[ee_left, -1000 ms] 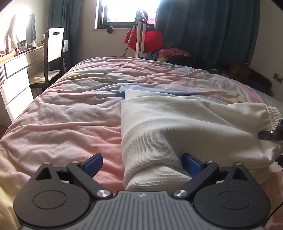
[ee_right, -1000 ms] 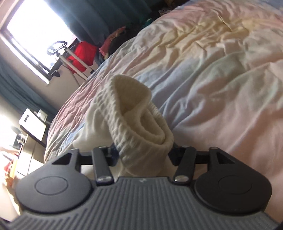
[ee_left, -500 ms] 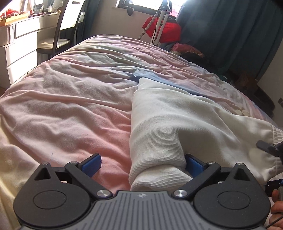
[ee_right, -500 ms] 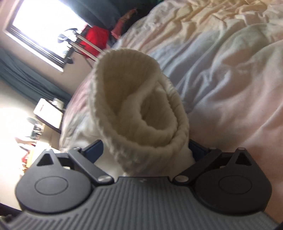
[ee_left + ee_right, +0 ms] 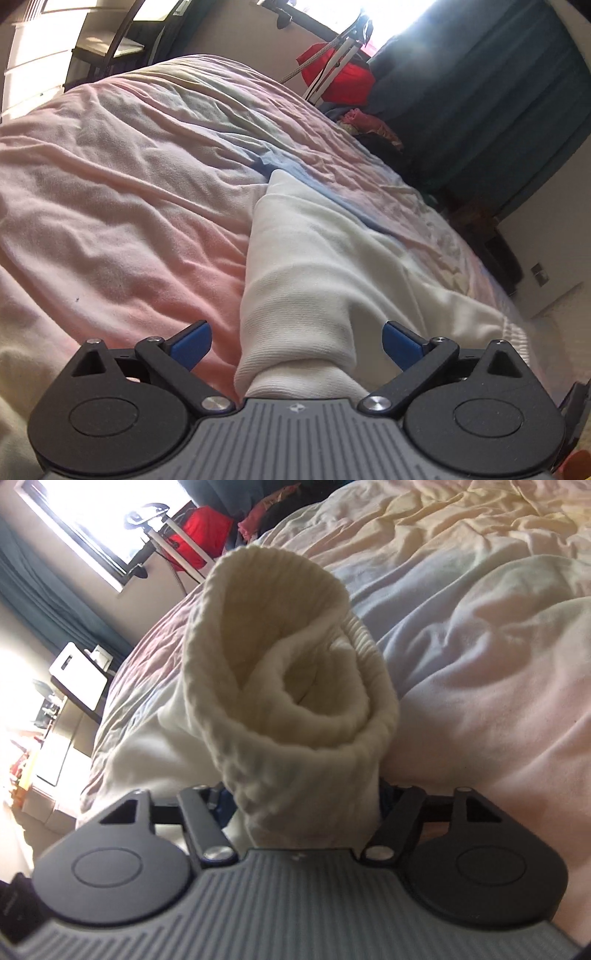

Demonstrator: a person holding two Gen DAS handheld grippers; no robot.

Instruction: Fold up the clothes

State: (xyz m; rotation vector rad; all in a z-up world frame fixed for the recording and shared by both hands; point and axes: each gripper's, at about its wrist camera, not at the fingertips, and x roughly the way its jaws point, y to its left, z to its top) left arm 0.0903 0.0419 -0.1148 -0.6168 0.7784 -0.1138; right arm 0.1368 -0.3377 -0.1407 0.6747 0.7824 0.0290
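A cream knitted garment lies on the pastel bedspread, stretching away from me. In the left wrist view its ribbed cuff sits between the blue pads of my left gripper, which is open wide and does not clamp it. In the right wrist view my right gripper is shut on another ribbed cuff end of the garment, which stands up rolled in front of the camera. The right fingertips are mostly hidden by the cloth.
The bedspread is wrinkled. A chair and white dresser stand at the left. A red bag on a stand and dark teal curtains are beyond the bed by the window.
The left gripper has tilted and lifted a little, its jaws staying open around the cuff. The right gripper has closed on its cuff after standing open half a second ago.
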